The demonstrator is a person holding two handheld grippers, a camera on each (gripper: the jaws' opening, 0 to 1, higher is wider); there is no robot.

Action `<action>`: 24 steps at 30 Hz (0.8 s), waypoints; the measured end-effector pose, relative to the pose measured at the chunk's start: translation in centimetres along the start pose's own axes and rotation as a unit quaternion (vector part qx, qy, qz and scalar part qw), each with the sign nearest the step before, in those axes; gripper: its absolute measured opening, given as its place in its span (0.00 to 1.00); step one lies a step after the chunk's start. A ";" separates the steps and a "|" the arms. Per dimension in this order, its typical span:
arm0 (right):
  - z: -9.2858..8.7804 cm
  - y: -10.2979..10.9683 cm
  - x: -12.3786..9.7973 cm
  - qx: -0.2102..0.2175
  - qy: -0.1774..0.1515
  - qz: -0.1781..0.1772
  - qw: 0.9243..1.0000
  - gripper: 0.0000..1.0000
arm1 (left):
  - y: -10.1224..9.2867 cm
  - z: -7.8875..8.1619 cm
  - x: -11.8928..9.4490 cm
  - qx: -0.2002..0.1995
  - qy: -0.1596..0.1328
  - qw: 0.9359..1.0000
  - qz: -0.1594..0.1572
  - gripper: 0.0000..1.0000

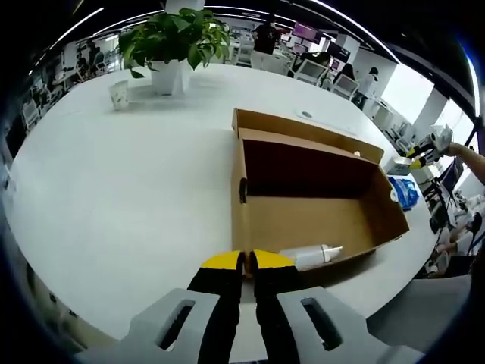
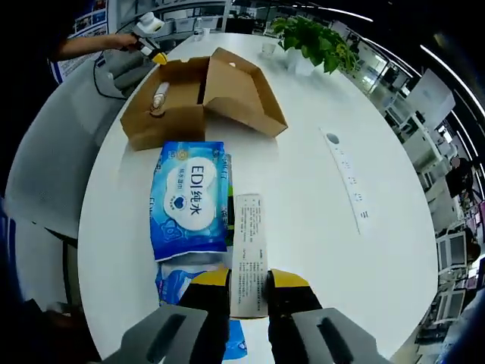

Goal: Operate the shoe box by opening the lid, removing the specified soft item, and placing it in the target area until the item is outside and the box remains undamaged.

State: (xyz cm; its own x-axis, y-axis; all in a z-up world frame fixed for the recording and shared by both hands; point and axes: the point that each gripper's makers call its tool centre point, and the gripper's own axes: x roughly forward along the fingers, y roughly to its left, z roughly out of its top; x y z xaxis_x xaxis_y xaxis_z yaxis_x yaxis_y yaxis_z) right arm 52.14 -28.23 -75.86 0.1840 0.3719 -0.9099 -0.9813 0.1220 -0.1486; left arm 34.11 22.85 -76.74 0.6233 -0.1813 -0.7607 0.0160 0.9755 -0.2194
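Your left gripper view looks close across the open shoe box (image 1: 311,197) toward the plant (image 1: 176,34), while your right gripper view faces the same box (image 2: 198,98) from farther along the table (image 2: 318,197).

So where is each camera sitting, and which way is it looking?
Left gripper view: rides on the left gripper, looking across the white table into the open cardboard box with a white bottle inside; its jaws are together.
Right gripper view: rides on the right gripper, looking along the table over a blue wipes pack towards the box; its jaws hold a white paper strip.
Shared: the box, bottle, table and potted plant.
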 end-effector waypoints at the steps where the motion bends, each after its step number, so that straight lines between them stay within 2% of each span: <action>1: -0.1 0.0 0.1 -0.001 0.002 0.000 1.000 0.14 | 0.0 0.0 0.0 0.000 0.001 1.000 0.000 0.02; 10: -1.4 -0.2 1.2 -0.005 0.014 0.004 1.000 0.14 | 0.0 0.0 0.1 0.001 0.004 1.000 0.005 0.02; 24: -3.5 0.2 1.6 -0.015 0.043 0.012 0.999 0.14 | -0.1 -0.2 0.2 0.007 0.014 1.000 0.010 0.02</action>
State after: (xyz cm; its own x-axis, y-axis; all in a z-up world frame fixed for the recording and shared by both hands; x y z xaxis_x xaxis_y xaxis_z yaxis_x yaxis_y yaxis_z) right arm 52.04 -30.83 -78.74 0.1563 0.2942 -0.9429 -0.9868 0.0865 -0.1366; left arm 34.12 22.74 -77.00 0.6007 -0.1647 -0.7823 0.0144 0.9806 -0.1953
